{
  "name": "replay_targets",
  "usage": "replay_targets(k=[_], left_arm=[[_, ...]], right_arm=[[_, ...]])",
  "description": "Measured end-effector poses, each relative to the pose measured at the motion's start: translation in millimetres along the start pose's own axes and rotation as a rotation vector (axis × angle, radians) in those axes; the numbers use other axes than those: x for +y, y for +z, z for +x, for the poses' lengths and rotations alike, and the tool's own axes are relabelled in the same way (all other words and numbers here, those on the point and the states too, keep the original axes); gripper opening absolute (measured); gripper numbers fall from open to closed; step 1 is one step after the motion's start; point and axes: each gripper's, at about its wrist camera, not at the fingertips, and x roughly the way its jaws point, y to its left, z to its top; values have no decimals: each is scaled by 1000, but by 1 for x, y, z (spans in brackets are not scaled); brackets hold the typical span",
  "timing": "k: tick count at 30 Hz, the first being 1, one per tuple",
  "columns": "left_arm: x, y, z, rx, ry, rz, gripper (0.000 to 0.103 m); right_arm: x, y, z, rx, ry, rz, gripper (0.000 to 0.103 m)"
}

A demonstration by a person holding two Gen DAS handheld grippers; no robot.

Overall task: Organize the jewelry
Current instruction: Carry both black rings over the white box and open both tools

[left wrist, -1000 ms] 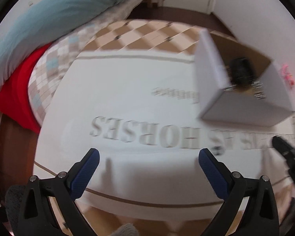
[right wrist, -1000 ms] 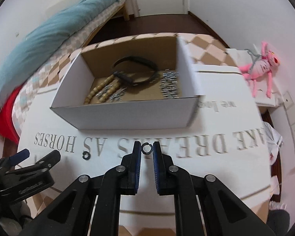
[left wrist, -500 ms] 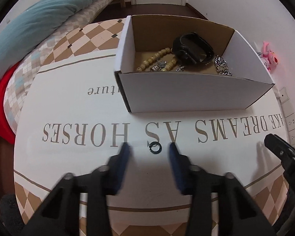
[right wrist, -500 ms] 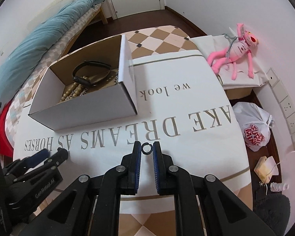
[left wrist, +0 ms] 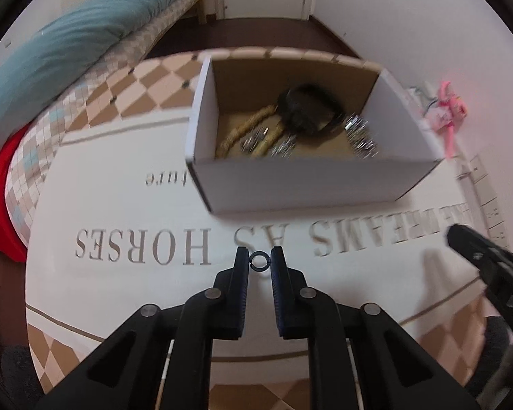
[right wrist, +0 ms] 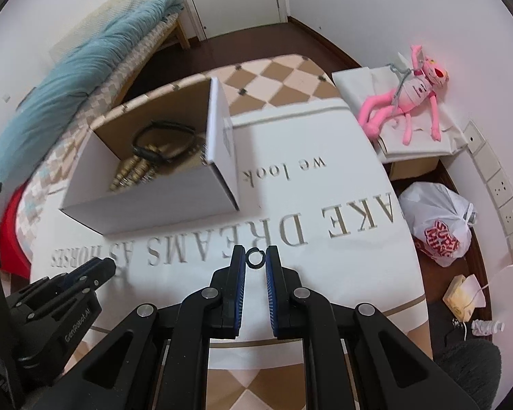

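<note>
Left wrist view is showing the left gripper (left wrist: 259,262) pinching 1 small black ring (left wrist: 258,261) between its fingertips, above the lettered white cloth (left wrist: 126,205). Beyond it the white cardboard box (left wrist: 301,184) is holding a black band (left wrist: 307,109), a tan beaded strand (left wrist: 246,130) and, blurred, what look like silver chains (left wrist: 360,135). Right gripper (right wrist: 255,259) is clamping a second black ring (right wrist: 255,259).

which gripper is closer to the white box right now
Left, judging by both views. The left gripper faces the white box head-on, close to its front wall; the right gripper sits off past its right corner.
</note>
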Motion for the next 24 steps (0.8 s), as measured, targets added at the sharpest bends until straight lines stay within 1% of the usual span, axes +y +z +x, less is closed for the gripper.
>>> replay_targets(k=[3,6,7,8,10,13,15,17,18,19,20,21,22,23,24], left_arm=[[3,19,-26,-20,-76,-29,10],[10,49,-37,-1,-169,-70,10],[11,60,-38,6,-188,-72,10],[12,71,-37,11,-199,-73,10],[15,91,-29,31,-219,-69,10],[22,113,-12,90,-226,-82,11],[25,121,-4,130,-193,-100,12],[29,126,-1,145,-200,-121,12],[33,129,-1,142,-199,-135,14],[35,131,-2,143,-194,-141,21],[36,132,-5,132,-185,-139,33],[38,133,-9,118,-171,-135,41],[39,134,-12,108,-158,-129,62],[40,135,-18,90,-143,-122,68],[41,134,-21,78,-134,-119,68]], right_arm=[[7,10,-15,-19,52,-1,12],[19,29,-26,-21,128,-17,12],[23,37,-28,-20,158,-19,12],[28,50,-27,-8,195,-24,12],[35,69,-23,5,237,-32,12],[47,91,-9,41,255,-60,13],[53,104,9,119,260,-72,13],[53,110,26,203,260,-63,14],[52,112,29,224,262,-60,14],[51,114,31,233,254,-58,19],[49,115,30,232,248,-55,28],[47,116,28,225,248,-47,32],[44,117,25,218,249,-41,35],[42,119,22,210,245,-36,36],[39,120,19,204,240,-33,36]])
